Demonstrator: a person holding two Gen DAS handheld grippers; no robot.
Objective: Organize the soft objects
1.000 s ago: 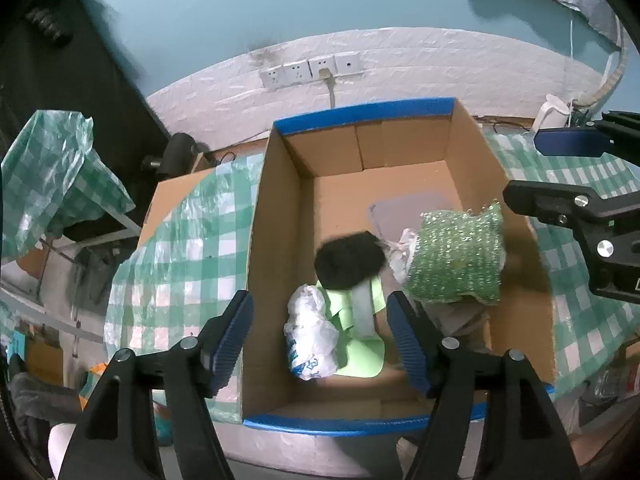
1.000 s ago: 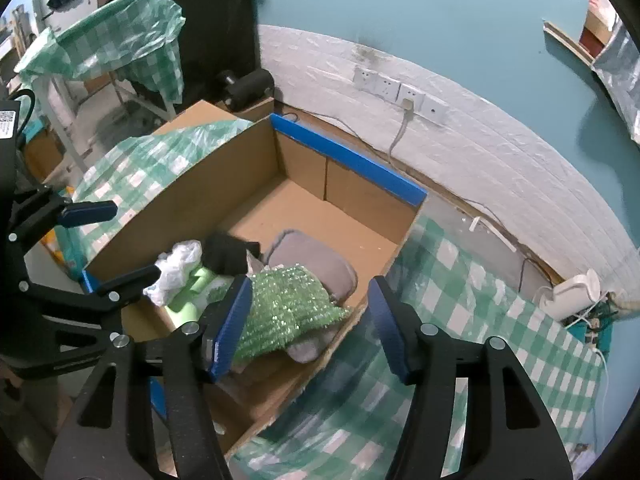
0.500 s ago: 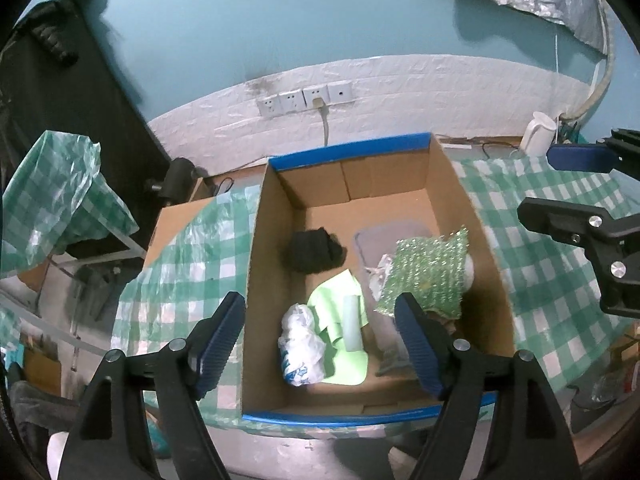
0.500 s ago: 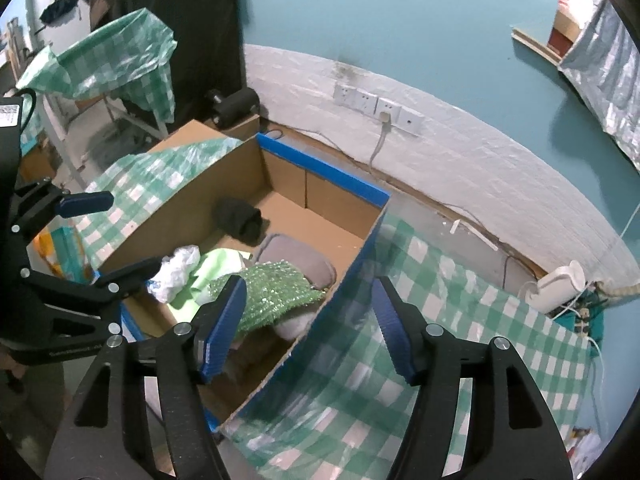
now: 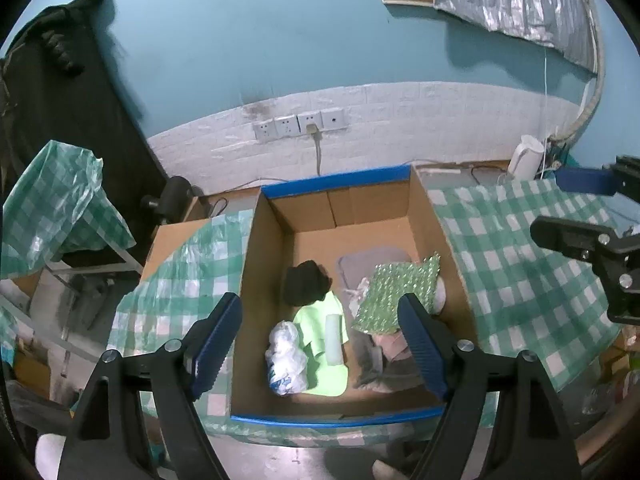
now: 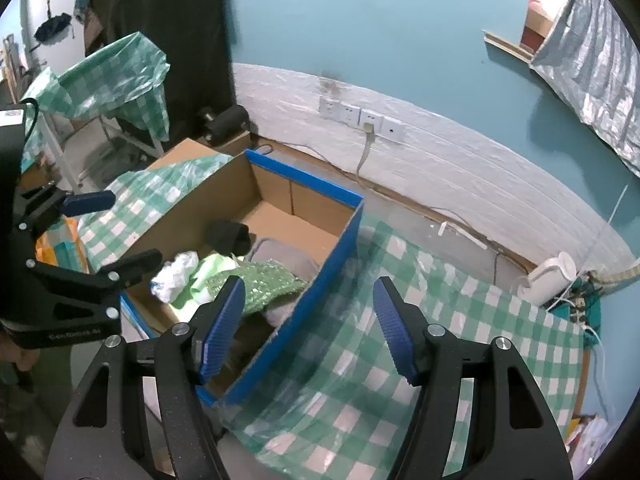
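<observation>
Soft items, black bundle (image 5: 305, 289), green sparkly cloth (image 5: 397, 297), white bag (image 5: 286, 357), lie inside cardboard box (image 5: 338, 416). Left gripper (image 5: 320, 346) empty, jaws just opening, wide apart above box. Right gripper (image 6: 308, 330) empty, jaws apart over box's right wall. Judgement: lift clear before reaching for the next item.

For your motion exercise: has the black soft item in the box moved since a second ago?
Yes. The black soft item shifted toward the cardboard box's far blue-edged wall, off the light green cloth.
</observation>
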